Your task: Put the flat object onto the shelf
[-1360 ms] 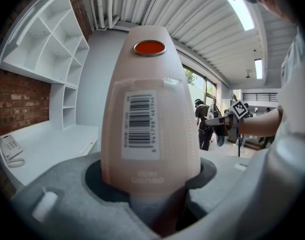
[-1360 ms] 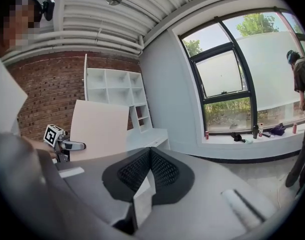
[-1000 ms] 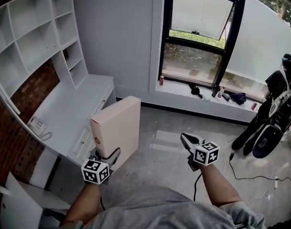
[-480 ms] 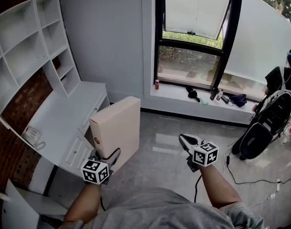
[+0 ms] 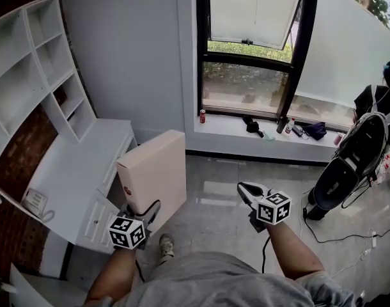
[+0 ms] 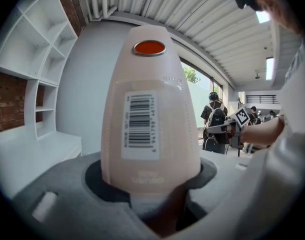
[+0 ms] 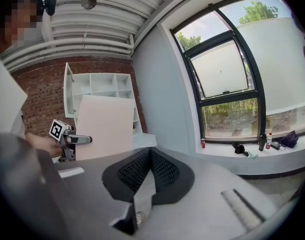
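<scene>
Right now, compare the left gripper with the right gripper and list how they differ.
Load: the left gripper is clamped on the bottom edge of the pale flat box, held upright; the right gripper holds nothing.
Jaws: the left gripper's stand apart by the box's thickness; the right gripper's pads meet.
Place: the left gripper is beside the white desk; the right gripper is over floor.
Both carry a marker cube and point forward.

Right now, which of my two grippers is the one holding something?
The left gripper: its jaws clamp the bottom edge of the upright flat pale box. The right gripper is shut with nothing between its jaws.
</scene>
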